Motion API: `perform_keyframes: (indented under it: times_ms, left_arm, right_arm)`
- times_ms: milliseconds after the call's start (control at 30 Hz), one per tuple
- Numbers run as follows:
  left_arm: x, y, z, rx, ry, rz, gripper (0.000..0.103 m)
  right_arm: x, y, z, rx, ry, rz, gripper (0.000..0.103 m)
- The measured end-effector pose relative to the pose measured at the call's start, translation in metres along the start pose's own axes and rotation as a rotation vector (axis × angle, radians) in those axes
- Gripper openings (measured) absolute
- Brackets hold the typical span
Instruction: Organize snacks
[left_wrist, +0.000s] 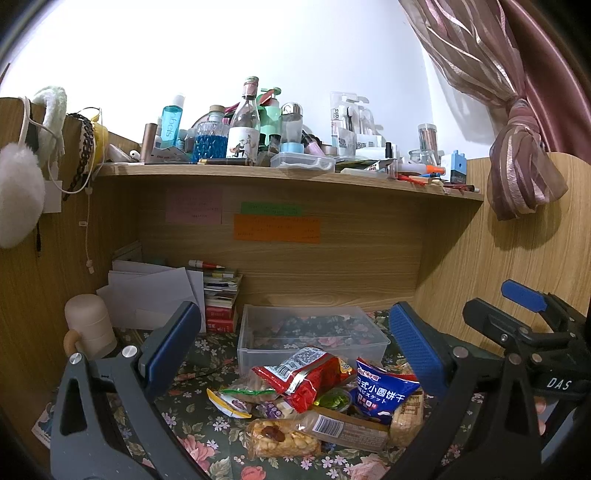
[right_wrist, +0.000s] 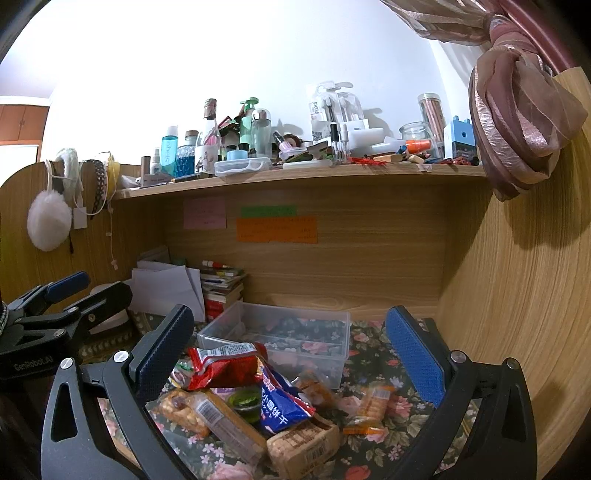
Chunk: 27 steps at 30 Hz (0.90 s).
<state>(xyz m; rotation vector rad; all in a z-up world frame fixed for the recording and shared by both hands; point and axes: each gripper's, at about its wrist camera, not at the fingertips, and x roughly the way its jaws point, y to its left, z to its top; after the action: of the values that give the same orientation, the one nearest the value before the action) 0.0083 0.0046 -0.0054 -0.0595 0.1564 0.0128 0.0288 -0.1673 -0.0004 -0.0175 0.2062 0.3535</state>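
A pile of snack packets lies on the floral cloth: a red bag (left_wrist: 301, 376) (right_wrist: 221, 365), a blue biscuit bag (left_wrist: 384, 391) (right_wrist: 280, 402), a nut bar (left_wrist: 282, 437), a small green jelly cup (right_wrist: 243, 400) and cracker packs (right_wrist: 373, 402). Behind the pile stands an empty clear plastic box (left_wrist: 312, 334) (right_wrist: 280, 332). My left gripper (left_wrist: 295, 350) is open and empty above the pile. My right gripper (right_wrist: 291, 354) is open and empty, also above the pile. The right gripper shows at the right edge of the left wrist view (left_wrist: 524, 325).
A wooden shelf (left_wrist: 288, 173) overhead is crowded with bottles and jars. Stacked books (left_wrist: 221, 299) and papers (left_wrist: 151, 291) stand at the back left, with a cream container (left_wrist: 90, 325) beside them. Wooden walls close in the desk on the left, back and right.
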Motion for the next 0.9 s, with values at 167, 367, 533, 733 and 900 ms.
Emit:
perform_keyframes:
  times_ms: [167,367,533,733,900]
  left_arm:
    - [0.0001,0.0002,0.0000,0.001,0.001,-0.001,0.103]
    - [0.0011,-0.0002,-0.0005,0.000,0.001,0.000,0.103]
    - [0.0016,-0.0003,-0.0006,0.000,0.001,0.000,0.103]
    - [0.0037,-0.0013,-0.0015,-0.001,0.000,0.003,0.103]
    - [0.0073,-0.0031,-0.0032,0.001,0.003,0.003,0.103]
  right_arm:
    - [0.0002,0.0002,-0.0003,0.001,-0.001,0.001,0.103]
    - [0.0005,-0.0002,-0.0002,0.005,0.000,0.001,0.103]
    - [0.0011,0.0015,0.0018,0.009,0.001,0.004,0.103]
    - [0.0013,0.0019,0.0015,0.010,0.002,0.005,0.103]
    - [0.0013,0.0020,0.0011,0.012,0.002,0.005,0.103]
